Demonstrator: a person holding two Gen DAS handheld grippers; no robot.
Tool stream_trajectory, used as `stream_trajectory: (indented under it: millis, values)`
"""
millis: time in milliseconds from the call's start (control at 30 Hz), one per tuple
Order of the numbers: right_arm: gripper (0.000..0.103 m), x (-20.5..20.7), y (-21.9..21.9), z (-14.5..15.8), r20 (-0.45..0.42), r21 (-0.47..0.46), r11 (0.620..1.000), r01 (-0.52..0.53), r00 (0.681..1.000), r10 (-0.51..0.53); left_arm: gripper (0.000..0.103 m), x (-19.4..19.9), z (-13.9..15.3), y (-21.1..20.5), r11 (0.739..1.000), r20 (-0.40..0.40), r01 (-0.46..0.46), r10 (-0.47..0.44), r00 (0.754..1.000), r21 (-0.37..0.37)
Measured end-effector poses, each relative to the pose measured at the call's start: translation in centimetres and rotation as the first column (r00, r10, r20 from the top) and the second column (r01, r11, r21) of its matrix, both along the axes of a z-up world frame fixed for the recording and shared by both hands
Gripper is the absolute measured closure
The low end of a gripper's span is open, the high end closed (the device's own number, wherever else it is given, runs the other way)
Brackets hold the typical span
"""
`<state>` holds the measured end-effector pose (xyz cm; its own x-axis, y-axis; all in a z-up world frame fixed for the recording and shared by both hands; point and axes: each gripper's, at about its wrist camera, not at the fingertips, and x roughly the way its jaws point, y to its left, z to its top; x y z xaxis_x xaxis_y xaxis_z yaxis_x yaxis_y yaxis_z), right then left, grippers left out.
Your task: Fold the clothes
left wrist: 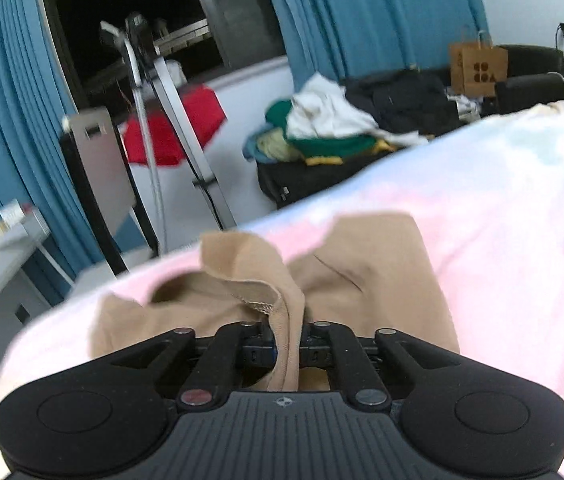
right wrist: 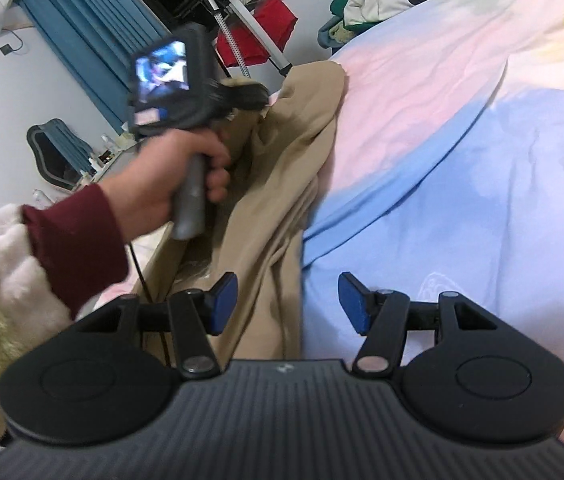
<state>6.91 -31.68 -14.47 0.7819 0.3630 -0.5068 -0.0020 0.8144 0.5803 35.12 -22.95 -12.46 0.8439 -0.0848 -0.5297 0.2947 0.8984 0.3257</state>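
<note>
Left wrist view: the left hand-held gripper [left wrist: 287,346] is closed on a fold of the tan garment [left wrist: 361,264], the cloth pinched between its two black fingers and rising in a ridge just ahead of them. The rest of the garment lies spread on the bed cover [left wrist: 501,208], a pastel sheet of pink, white and pale blue. Beyond the bed's edge stand a pile of clothes [left wrist: 329,124] on a dark suitcase [left wrist: 301,180], a brown paper bag [left wrist: 477,68], a red cloth [left wrist: 186,124] on a metal rack, and blue curtains [left wrist: 369,12].

Right wrist view: the right hand-held gripper [right wrist: 287,304] is spread wide and holds nothing; its blue pads [right wrist: 224,300] stand well apart, low over the bed cover [right wrist: 461,200], straddling the near edge of the tan garment [right wrist: 278,208]. The garment runs away in a long bunched strip across the bed. At its far end the person's left hand [right wrist: 170,184], in a dark red sleeve [right wrist: 78,248], grips the handle of the left hand-held gripper [right wrist: 258,96], whose tip is blurred against the cloth.
</note>
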Motion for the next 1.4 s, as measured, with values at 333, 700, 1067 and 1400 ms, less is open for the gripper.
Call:
stream_trajectory:
  millis: [333,700,1067,1400]
  values:
    - [0.044,0.6,-0.3,-0.5,0.016,0.018,1.0,-0.005,1.0,0.005,0.023,-3.4,3.1,4.7,0.985,-0.096,0.138,-0.148,0.984,-0.108]
    - [0.044,-1.3,1.0,1.7,0.099,-0.042,0.999,-0.022,0.995,0.026,0.02,-20.6,7.1,26.2,0.946,-0.347,0.002,-0.12,0.93,-0.323]
    - [0.044,-6.4,2.6,4.0,0.086,-0.013,0.999,-0.041,0.995,0.042,0.028,-26.6,1.2,37.0,0.935,-0.623,-0.194,-0.035,0.781,-0.296]
    - [0.044,-6.5,4.2,3.2,-0.003,-0.085,0.994,-0.071,0.997,0.071,0.101,-32.2,4.4,29.7,0.98,-0.521,0.174,-0.099,0.848,0.097]
